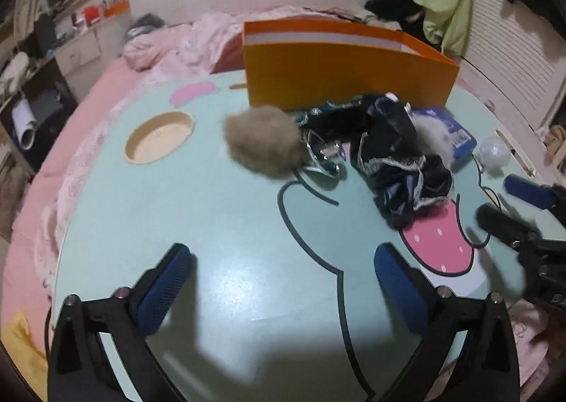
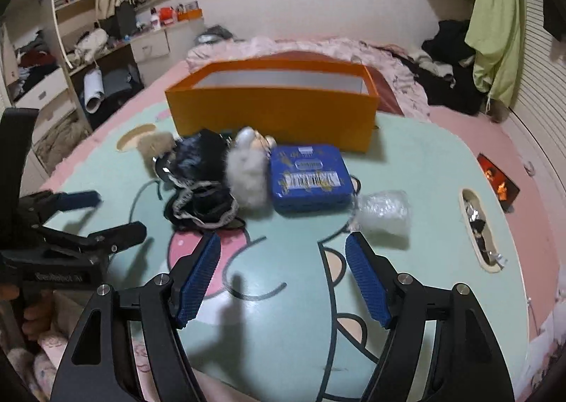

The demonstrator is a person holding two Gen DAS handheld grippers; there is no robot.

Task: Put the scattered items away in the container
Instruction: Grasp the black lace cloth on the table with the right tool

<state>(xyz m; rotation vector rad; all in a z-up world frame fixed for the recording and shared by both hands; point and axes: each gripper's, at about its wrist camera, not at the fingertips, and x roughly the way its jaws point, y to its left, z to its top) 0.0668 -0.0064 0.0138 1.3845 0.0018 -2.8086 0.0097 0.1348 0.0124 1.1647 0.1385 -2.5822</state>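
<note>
An orange box (image 1: 348,74) (image 2: 272,112) stands open at the far side of the mint table (image 1: 212,218). In front of it lie a brown fur puff (image 1: 261,142) (image 2: 155,143), a shiny silver item (image 1: 323,154), a black lace-trimmed cloth (image 1: 396,158) (image 2: 201,189), a white fluffy toy (image 2: 247,168), a blue tin (image 2: 309,179) (image 1: 452,133) and a clear plastic wad (image 2: 383,212) (image 1: 493,152). My left gripper (image 1: 283,257) is open and empty, short of the pile. My right gripper (image 2: 283,246) is open and empty, just short of the tin and wad.
The table sits on a pink bed (image 2: 460,119) with rumpled bedding (image 1: 177,44). A round recess (image 1: 159,136) is at the table's left, a slot with foil bits (image 2: 479,225) at its right. Shelves and drawers (image 2: 53,83) stand left; clothes (image 2: 495,19) hang right.
</note>
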